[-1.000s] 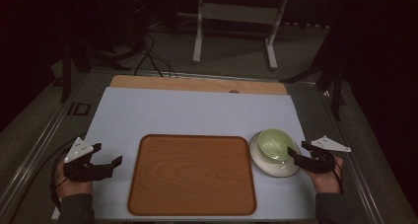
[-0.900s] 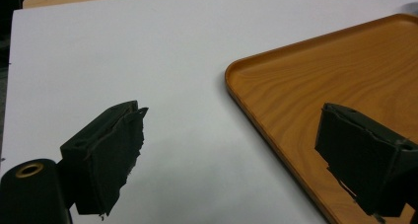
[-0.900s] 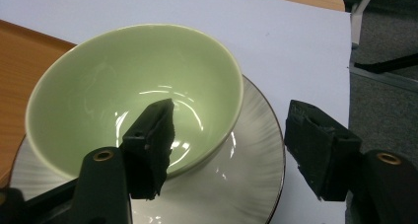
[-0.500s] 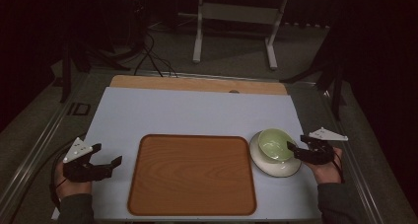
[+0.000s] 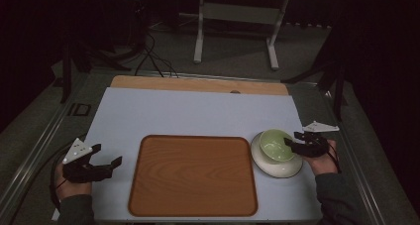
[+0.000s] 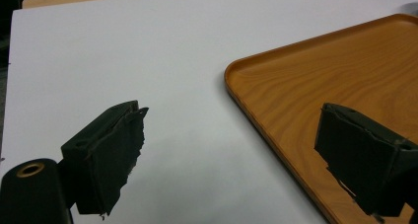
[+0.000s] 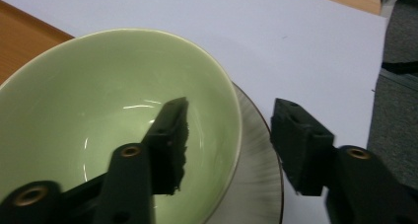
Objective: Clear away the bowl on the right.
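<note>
Two hand-held grippers sit at the near edge of the white surface [image 5: 198,111], and I read them from my left across. My left hand-held gripper [image 5: 106,166] rests low over the surface just left of the wooden tray [image 5: 193,175]. In the left gripper view its jaws stand wide apart with nothing between them: one over bare white, the other over the tray's [image 6: 345,76] rounded near corner. The tray lies flat in the middle of the surface with nothing on it.

Right of the tray, touching or nearly touching its right edge, is a pale plate [image 5: 277,166] with a light green bowl [image 5: 275,145] standing upright on it. My right hand-held gripper [image 5: 296,144] comes in from the right, level with the bowl's rim. In the right gripper view one jaw is inside the bowl [image 7: 98,105], close against the inner wall, and the other is outside, over the plate's [image 7: 259,169] rim, so the bowl's wall lies between them. Those jaws have just been closing. A gap shows between the outer pad and the bowl's wall, so I do not see them clamped on it. The bowl looks empty and glossy inside.
</note>
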Motion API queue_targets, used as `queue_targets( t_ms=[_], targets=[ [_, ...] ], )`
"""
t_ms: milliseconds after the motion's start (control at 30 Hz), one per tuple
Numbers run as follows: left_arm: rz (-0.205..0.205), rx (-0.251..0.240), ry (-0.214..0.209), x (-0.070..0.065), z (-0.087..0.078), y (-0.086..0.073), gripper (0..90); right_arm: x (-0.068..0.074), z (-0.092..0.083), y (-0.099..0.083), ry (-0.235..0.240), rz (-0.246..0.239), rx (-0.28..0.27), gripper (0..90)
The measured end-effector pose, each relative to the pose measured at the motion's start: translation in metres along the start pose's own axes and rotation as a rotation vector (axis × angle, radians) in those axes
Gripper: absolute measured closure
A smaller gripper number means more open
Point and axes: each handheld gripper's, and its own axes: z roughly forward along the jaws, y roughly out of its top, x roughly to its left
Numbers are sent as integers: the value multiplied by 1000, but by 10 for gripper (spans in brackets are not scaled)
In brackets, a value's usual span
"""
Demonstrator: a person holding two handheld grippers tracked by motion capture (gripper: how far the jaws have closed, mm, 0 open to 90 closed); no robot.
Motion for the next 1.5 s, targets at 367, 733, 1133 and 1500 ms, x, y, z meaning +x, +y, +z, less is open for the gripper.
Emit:
queue_targets(
  t_ms=[367,733,1133,1500],
  targets=[
    [2,1,5,0,0,0,114,-3,12,-2,33,23,47,632],
    [3,-1,7,0,0,0,117,-4,22,1,51,46,111,730],
    [4,-1,8,0,-1,0,119,-7,27,3,79,127,183,805],
    [1,-5,13,0,-1,0,125,-11,25,1,114,208,155,836]
  ],
)
